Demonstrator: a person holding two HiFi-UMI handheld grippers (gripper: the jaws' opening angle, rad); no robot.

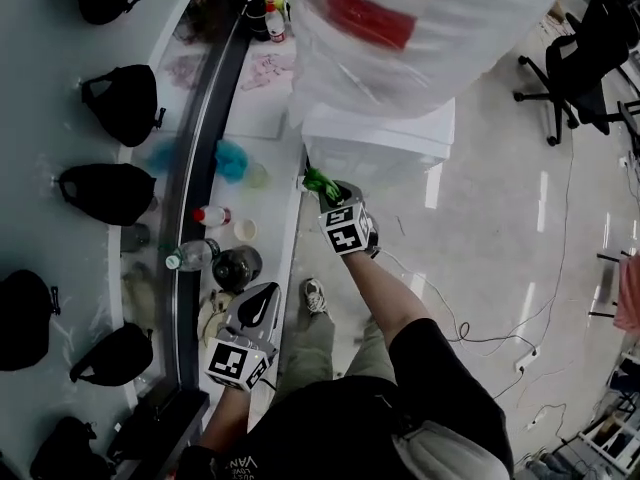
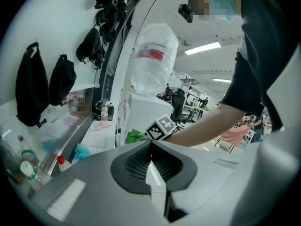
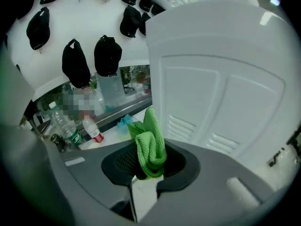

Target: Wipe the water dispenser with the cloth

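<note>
right gripper view: right tongs [image 3: 149,166] clamped tight on the bunched green cloth [image 3: 151,147], just beside the white water dispenser [image 3: 221,93]. left gripper view: left tongs [image 2: 150,166] closed, nothing in them. head view adds bottles [image 1: 210,215] on the white bench [image 1: 272,203], black bags [image 1: 125,103] on the wall, glossy floor [image 1: 480,268].

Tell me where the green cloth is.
The green cloth is clamped in the right gripper, close beside the white water dispenser, near the head view's centre.
</note>
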